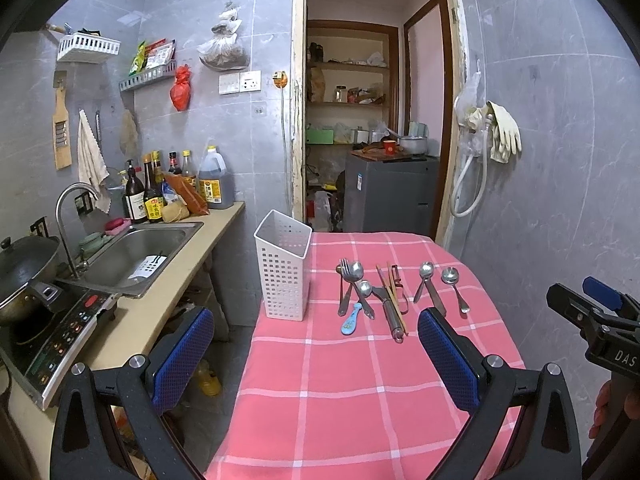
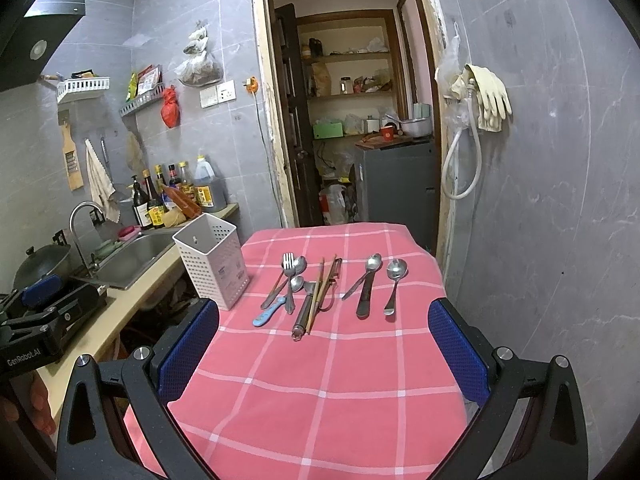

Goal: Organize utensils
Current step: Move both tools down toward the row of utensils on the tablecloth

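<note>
Both grippers, left gripper (image 1: 316,344) and right gripper (image 2: 324,340), are hovering over the table's near edge, fingers apart, empty. Utensils (image 2: 320,288) are lying mid-table; white holder (image 2: 212,266) is standing at the far left edge. Advise taking one isolated spoon (image 2: 394,284) first, gripping its handle.

Dim even indoor light, soft shadows, sharp focus, heavy fisheye edge distortion

The worktop (image 2: 320,380) wears a matt pink checked cloth. The holder (image 2: 212,266) is white perforated plastic. The spoons (image 2: 394,284) and fork (image 2: 288,276) are shiny metal; the chopsticks (image 2: 320,292) look wooden. One small spoon (image 2: 269,312) is glossy pale blue. Tool pads (image 2: 456,356) are blue and textured.
</note>
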